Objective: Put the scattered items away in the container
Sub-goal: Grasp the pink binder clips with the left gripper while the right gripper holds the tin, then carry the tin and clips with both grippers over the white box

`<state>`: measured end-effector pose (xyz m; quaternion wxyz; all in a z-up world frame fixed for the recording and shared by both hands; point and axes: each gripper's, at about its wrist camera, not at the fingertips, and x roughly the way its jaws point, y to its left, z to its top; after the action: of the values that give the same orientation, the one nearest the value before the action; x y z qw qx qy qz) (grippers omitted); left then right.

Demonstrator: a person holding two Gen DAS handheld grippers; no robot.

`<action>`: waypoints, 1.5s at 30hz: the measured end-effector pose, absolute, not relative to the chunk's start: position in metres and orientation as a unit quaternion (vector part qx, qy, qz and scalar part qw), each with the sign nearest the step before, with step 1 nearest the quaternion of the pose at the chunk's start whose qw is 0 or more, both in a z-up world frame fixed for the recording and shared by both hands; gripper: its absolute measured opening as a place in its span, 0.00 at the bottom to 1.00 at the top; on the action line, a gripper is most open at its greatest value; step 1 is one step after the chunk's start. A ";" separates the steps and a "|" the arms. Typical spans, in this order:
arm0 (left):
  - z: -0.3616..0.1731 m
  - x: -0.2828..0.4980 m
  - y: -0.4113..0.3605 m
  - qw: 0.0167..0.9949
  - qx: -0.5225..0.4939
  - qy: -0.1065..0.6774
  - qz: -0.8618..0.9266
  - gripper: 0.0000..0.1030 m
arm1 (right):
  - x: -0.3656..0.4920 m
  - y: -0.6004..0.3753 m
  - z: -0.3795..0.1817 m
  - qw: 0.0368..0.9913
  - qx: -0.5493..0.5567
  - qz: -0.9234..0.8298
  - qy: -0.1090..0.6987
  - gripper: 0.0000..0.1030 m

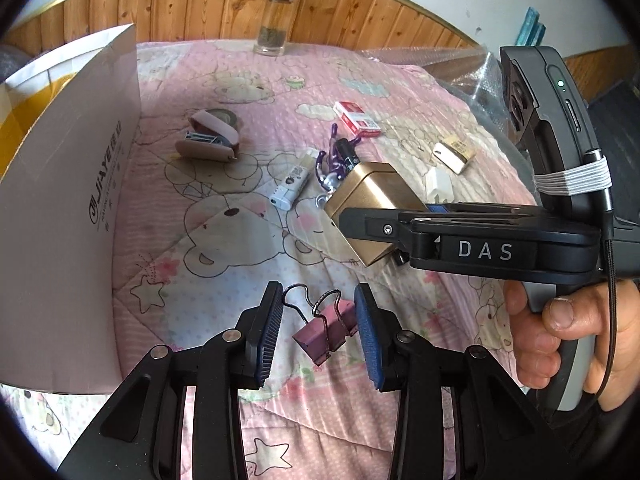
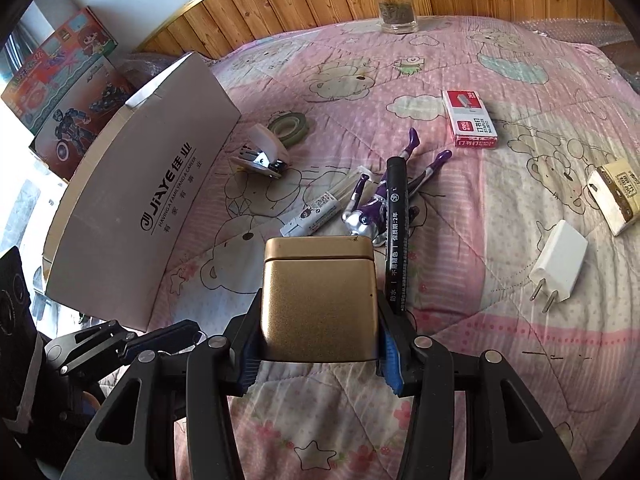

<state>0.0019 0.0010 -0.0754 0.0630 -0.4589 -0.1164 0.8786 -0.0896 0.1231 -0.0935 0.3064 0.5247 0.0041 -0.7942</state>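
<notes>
A pink binder clip (image 1: pixel 324 334) sits between the blue pads of my left gripper (image 1: pixel 318 320), low over the pink quilt; its wire handle meets the left pad and its body the right pad, so the jaws are shut on it. My right gripper (image 2: pixel 318 344) is shut on a gold square tin (image 2: pixel 318 300), held above the quilt; the same tin (image 1: pixel 370 196) shows in the left wrist view. The white cardboard box (image 1: pixel 60 200) marked JIAYE stands at the left (image 2: pixel 160 184), its inside hidden.
Scattered on the quilt are a pink stapler (image 2: pixel 262 156), green tape roll (image 2: pixel 290 124), red staples box (image 2: pixel 470 118), purple figure (image 2: pixel 376 200), black marker (image 2: pixel 394 232), white tube (image 2: pixel 310 214), white plug (image 2: pixel 560 268) and a yellowish box (image 2: pixel 618 196). A glass bottle (image 1: pixel 276 16) stands by the wooden headboard.
</notes>
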 end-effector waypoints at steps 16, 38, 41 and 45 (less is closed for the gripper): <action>-0.040 0.008 -0.009 0.040 -0.426 -0.109 0.897 0.37 | -0.081 0.118 -0.067 0.316 0.491 -0.812 0.001 0.48; 0.001 0.016 -0.040 -0.002 -0.398 -0.111 0.911 0.37 | -0.069 0.092 -0.032 0.318 0.450 -0.834 0.012 0.48; 0.005 0.017 -0.045 -0.006 -0.395 -0.112 0.912 0.37 | -0.067 0.088 -0.027 0.318 0.443 -0.838 0.012 0.48; 0.011 0.018 -0.053 -0.013 -0.389 -0.117 0.914 0.37 | -0.063 0.081 -0.019 0.315 0.434 -0.844 0.014 0.48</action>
<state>0.0181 -0.0529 0.0110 -0.0129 -0.3890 -0.1167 0.9137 -0.0634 0.0814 -0.0190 0.3153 0.4335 0.0142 -0.8440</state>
